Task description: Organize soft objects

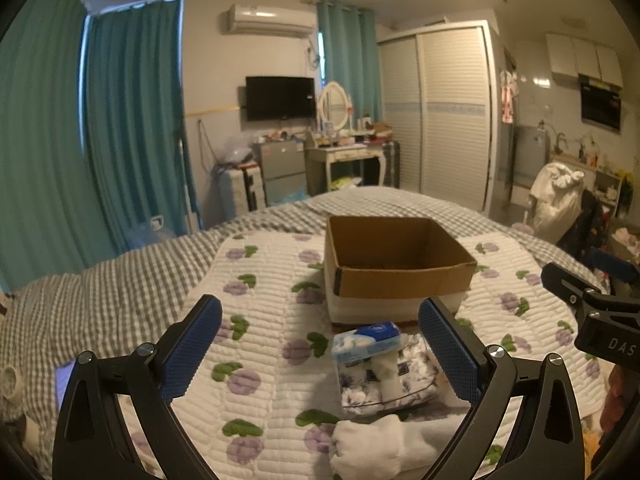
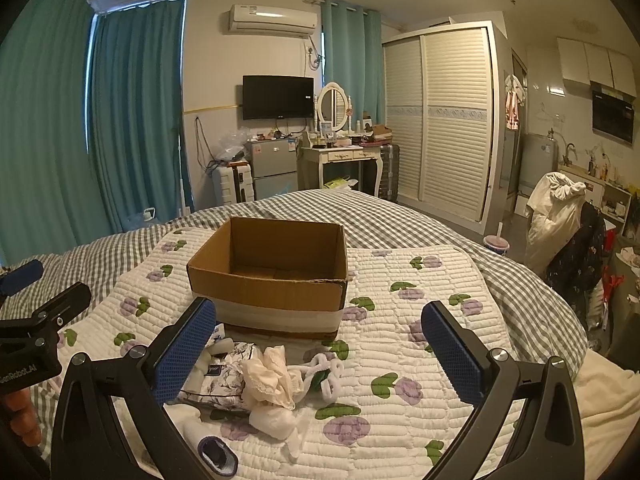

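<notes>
An open, empty cardboard box (image 1: 400, 272) stands on the flowered quilt; it also shows in the right wrist view (image 2: 272, 280). In front of it lies a pile of soft things: a blue tissue pack (image 1: 366, 340), a floral pouch (image 1: 384, 384) (image 2: 224, 380), a white sock (image 1: 368, 448), cream lace cloth (image 2: 268, 376), a white knotted cord (image 2: 326, 372) and a white sock with a blue cuff (image 2: 216, 452). My left gripper (image 1: 320, 332) is open above the pile's left side. My right gripper (image 2: 320, 336) is open above the pile. Both hold nothing.
The quilt (image 2: 400, 320) lies on a grey checked bedspread (image 1: 120, 280). Teal curtains (image 1: 128, 120) hang at the left. A dressing table (image 2: 344, 160), small fridge (image 2: 272, 168) and wardrobe (image 2: 440, 120) stand beyond the bed. A chair with clothes (image 2: 560, 216) is at the right.
</notes>
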Demonstrator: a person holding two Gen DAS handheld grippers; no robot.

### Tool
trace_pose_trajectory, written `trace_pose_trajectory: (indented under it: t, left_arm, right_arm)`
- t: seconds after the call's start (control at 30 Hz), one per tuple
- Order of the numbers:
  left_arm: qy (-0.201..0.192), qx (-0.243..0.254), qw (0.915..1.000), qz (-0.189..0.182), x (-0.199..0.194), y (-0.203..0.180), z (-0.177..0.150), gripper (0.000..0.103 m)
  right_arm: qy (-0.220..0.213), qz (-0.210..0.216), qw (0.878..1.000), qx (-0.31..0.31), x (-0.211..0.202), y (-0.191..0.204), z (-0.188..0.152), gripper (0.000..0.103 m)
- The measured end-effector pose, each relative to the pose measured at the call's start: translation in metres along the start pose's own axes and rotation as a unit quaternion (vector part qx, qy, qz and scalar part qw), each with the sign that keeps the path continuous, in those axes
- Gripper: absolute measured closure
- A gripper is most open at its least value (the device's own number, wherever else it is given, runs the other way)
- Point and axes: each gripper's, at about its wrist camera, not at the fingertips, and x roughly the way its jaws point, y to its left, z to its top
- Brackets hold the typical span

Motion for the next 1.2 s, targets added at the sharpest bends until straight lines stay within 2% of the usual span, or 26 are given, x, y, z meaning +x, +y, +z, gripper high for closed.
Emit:
trace_pose_trajectory:
  t: [0.27, 0.53, 1.2]
  left_arm:
    - [0.000, 0.011, 0.9998, -0.014, 0.010, -0.004, -0.002, 0.002]
    - [0.004, -0.001, 0.9998, -0.020, 0.009, 0.003, -0.003, 0.002]
    - [-0.010, 0.008, 0.9997, -0.019, -0.020, -0.003, 0.008, 0.002]
  right_arm:
    - [0.014, -0.005, 1.000, -0.009, 0.016, 0.007, -0.001, 0.000]
    - [0.021, -0.005, 1.000, -0.018, 0.021, 0.016, -0.003, 0.000]
    - [0.001, -0.002, 1.000, -0.030, -0.015, 0.019, 0.012, 0.000]
